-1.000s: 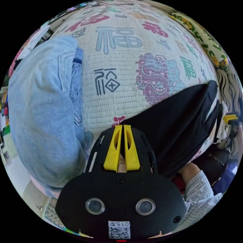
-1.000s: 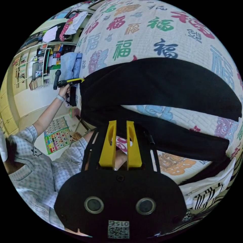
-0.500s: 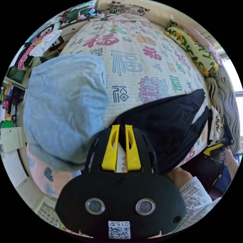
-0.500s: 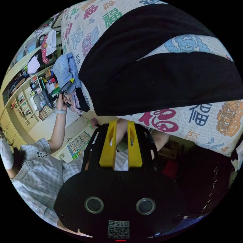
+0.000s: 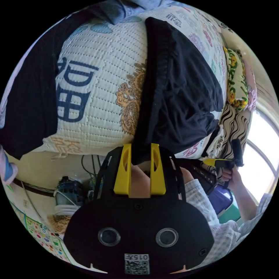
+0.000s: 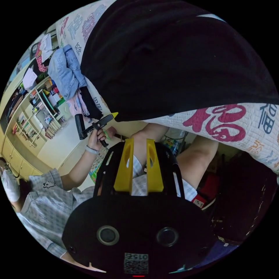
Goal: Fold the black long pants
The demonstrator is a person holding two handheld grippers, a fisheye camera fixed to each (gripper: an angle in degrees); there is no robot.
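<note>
The black long pants [image 5: 180, 87] lie spread on the printed quilt [image 5: 96, 87], one corner hanging over the bed's edge. My left gripper [image 5: 139, 144] is open, and that hanging corner dips between its yellow jaws without being pressed. In the right gripper view the pants [image 6: 180, 58] cover the upper part, and a hand holds the left gripper [image 6: 115, 114] with its tip at their edge. My right gripper [image 6: 139, 139] stands open below the bed's edge with nothing in it, the person's legs behind it. A hand holds the right gripper [image 5: 213, 162] beyond the pants.
Blue jeans [image 6: 62, 72] with pink and black clothes lie at the bed's far corner. A dark cloth [image 5: 26, 101] hangs over the quilt's side. A green-and-yellow pillow [image 5: 237, 78] and a striped cloth [image 5: 232, 128] lie by the window. Shelves [image 6: 37, 116] line the wall.
Both views have dropped from above the bed to its front edge. The left jaws have opened wider and now stand at the pants' hanging corner, away from the jeans.
</note>
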